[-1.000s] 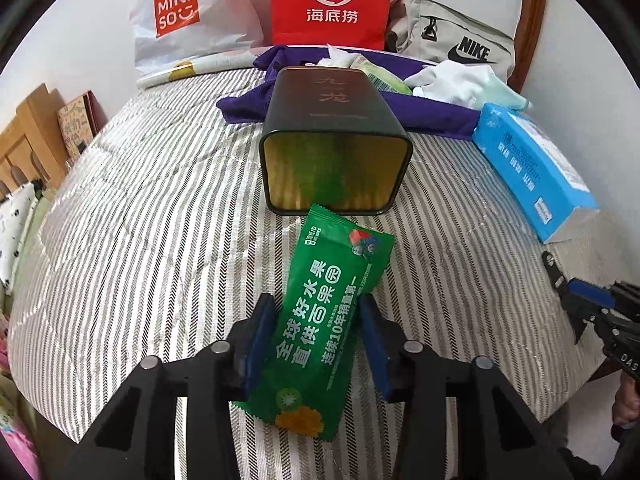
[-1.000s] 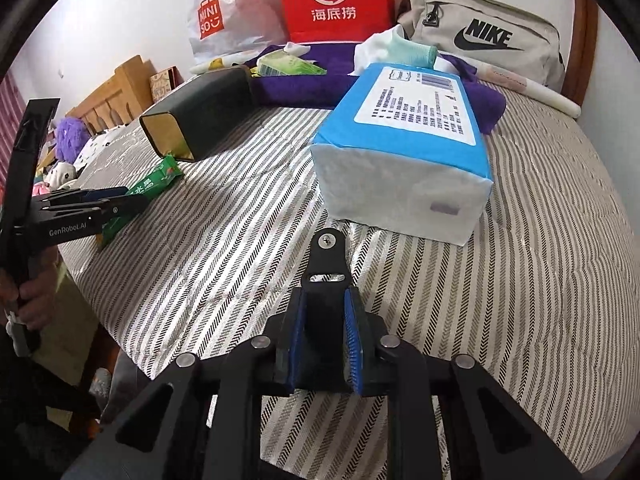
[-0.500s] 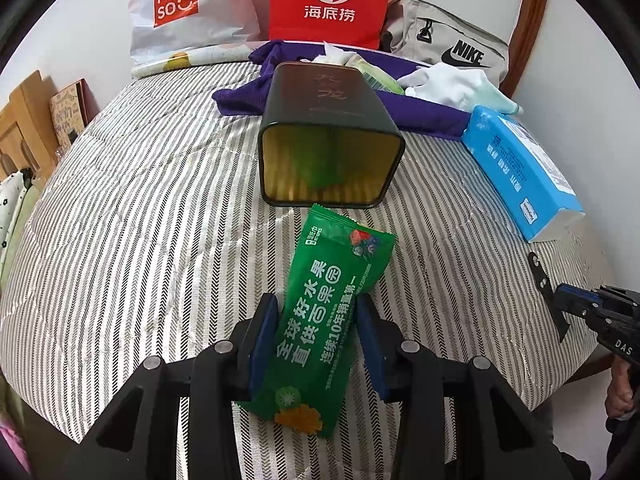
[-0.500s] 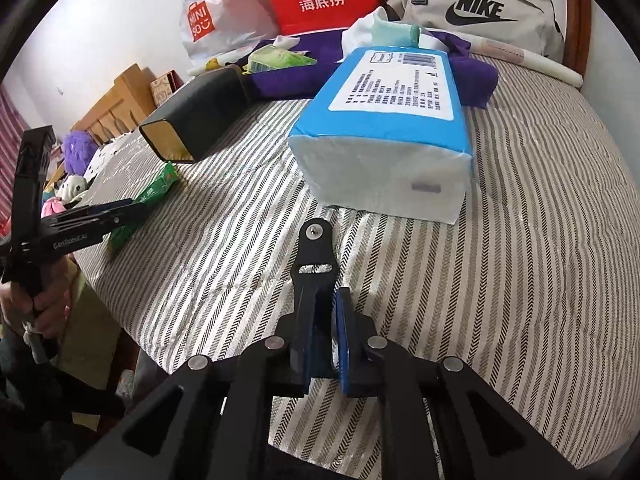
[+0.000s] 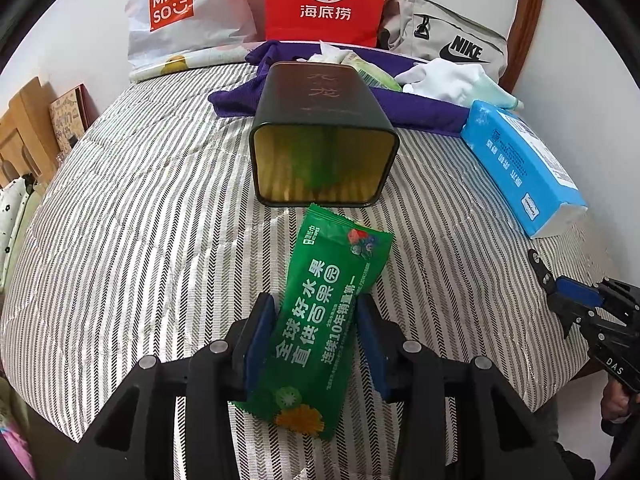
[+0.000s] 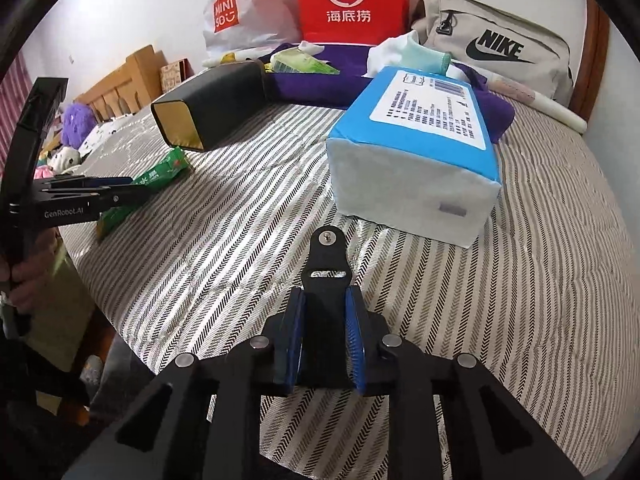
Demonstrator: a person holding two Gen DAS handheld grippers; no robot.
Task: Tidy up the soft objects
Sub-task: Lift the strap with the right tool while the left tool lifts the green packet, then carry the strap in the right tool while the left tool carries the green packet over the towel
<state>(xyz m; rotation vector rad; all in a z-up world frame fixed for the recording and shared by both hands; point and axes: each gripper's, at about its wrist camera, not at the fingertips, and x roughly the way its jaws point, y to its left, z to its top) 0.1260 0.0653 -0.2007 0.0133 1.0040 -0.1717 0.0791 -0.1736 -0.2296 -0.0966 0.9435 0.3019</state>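
Note:
My left gripper is shut on a green wet-wipes packet, held just above the striped bed, its far end close to the mouth of a dark tin lying on its side with a gold inside. My right gripper is shut on a black flat tool and hovers in front of a blue tissue pack. The tin, the packet and the left gripper also show in the right wrist view, at the left.
A purple cloth at the back carries white and mint fabric and a green pack. Behind stand a red bag, a Miniso bag and a Nike bag. The tissue pack lies right.
My left gripper has carried the green packet a little nearer the tin's mouth. My right gripper has swung and moved closer to the blue tissue pack, still holding the black tool.

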